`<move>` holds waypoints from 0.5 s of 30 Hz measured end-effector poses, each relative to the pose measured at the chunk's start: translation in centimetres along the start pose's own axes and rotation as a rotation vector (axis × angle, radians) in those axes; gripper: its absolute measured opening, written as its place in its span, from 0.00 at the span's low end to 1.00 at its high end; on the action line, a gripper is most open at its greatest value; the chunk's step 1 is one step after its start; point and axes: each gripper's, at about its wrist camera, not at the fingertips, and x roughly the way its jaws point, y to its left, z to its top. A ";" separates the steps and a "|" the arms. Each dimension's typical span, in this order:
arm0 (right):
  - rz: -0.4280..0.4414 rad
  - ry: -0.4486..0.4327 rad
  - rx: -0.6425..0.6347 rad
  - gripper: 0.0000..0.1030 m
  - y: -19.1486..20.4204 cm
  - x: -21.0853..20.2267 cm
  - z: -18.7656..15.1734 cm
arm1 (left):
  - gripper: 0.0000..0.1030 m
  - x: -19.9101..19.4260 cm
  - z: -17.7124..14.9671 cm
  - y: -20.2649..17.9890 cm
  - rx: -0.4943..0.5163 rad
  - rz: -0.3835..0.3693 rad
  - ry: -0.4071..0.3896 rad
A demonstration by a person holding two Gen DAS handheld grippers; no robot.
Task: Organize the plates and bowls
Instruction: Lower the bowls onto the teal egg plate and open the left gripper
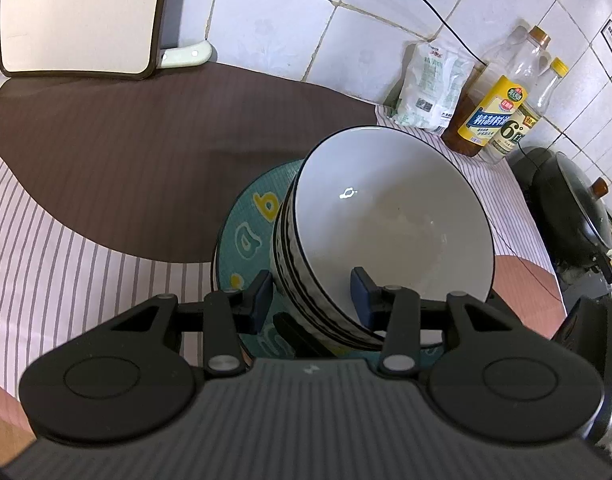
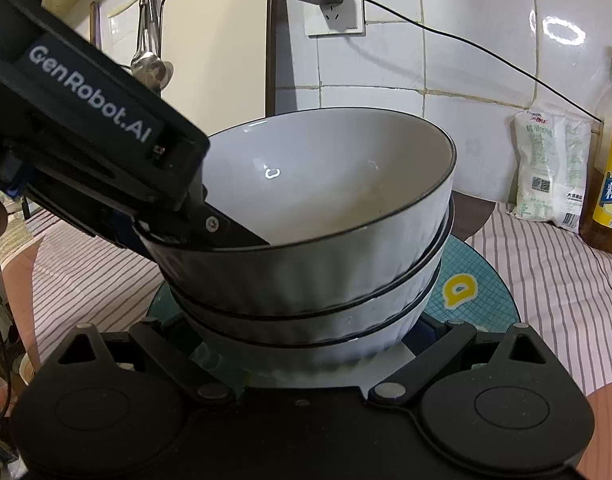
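Right up against my left gripper (image 1: 312,294) is the stack of bowls (image 1: 386,224), and I've got the wall of the top bowl pinched between its pads, one finger inside the rim, one outside. The stack sits tilted on the teal plate (image 1: 250,216) with yellow letters, which rests on the striped cloth over the worktop (image 1: 66,248).

My right gripper (image 2: 306,344) has its fingers spread either side of the stack's base, down at the plate; the tips are hidden behind the bowls, so I can't tell if they're pressing on anything.

These look like glazed ceramic: stiff, slick, fairly heavy as a stack, and chippy if they clunk. I reckon the rim pinch is fine for one bowl, but the stack needs support from below.

Readable stuff: "GenRobot.AI" on my left gripper's side, and beyond the stack, against the wall tiles, a bottle (image 1: 510,128) marked "6°".
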 end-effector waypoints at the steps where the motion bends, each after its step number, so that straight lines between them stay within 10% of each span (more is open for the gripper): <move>1: -0.001 0.009 0.006 0.97 -0.1 0.0 0.1 | 0.40 0.0 -0.1 0.1 -0.003 -0.003 -0.006; 15: -0.082 0.111 0.077 0.96 -0.3 -5.4 1.0 | 0.52 -2.7 0.0 -1.7 0.025 0.091 -0.052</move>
